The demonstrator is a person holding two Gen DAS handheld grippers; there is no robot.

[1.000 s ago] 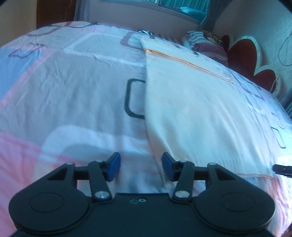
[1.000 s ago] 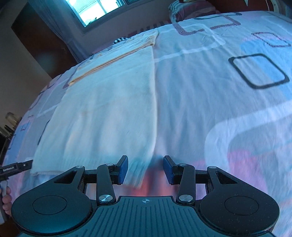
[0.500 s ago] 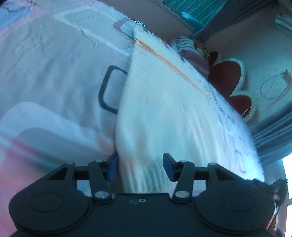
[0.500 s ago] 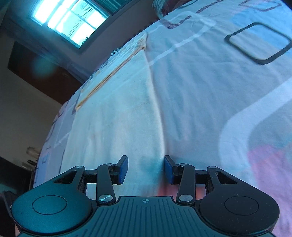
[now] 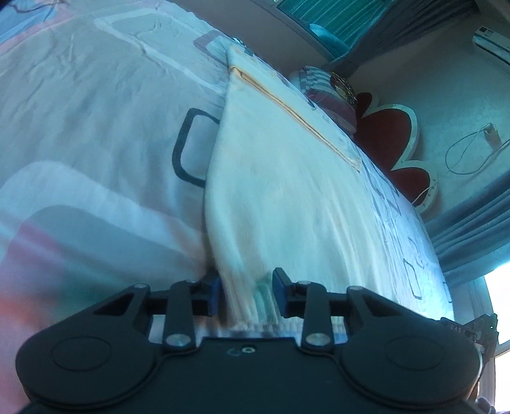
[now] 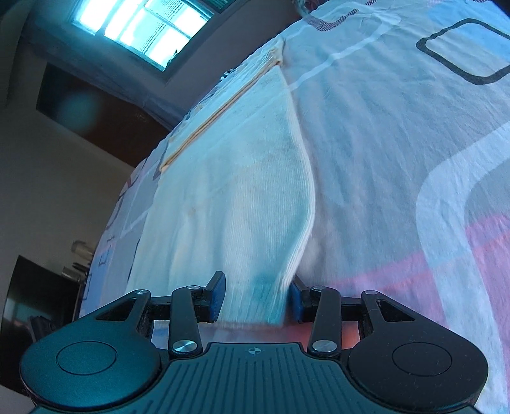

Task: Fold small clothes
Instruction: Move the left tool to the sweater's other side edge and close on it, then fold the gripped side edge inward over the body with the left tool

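Observation:
A cream cloth (image 5: 287,191) with an orange band near its far end lies flat on the patterned bedsheet (image 5: 95,127). My left gripper (image 5: 245,293) straddles the cloth's near left corner. Its jaws are closing, with the corner rising between the blue pads. In the right wrist view the same cloth (image 6: 242,178) runs away from me, and my right gripper (image 6: 256,299) straddles its near right corner. Those jaws are closing too, with the folded edge standing between them. A bit of the right gripper (image 5: 468,328) shows at the left wrist view's lower right edge.
A striped pillow (image 5: 331,92) and a red, flower-shaped headboard (image 5: 392,140) stand beyond the cloth. Grey curtains (image 5: 471,229) hang on the right. A bright window (image 6: 143,28) and dark furniture (image 6: 38,305) lie past the bed's left side.
Both grippers dropped and tilted onto the cloth's near corners, each rolling a little. Their jaws narrowed from wide apart, and the cloth corners now fill the gaps between the pads.

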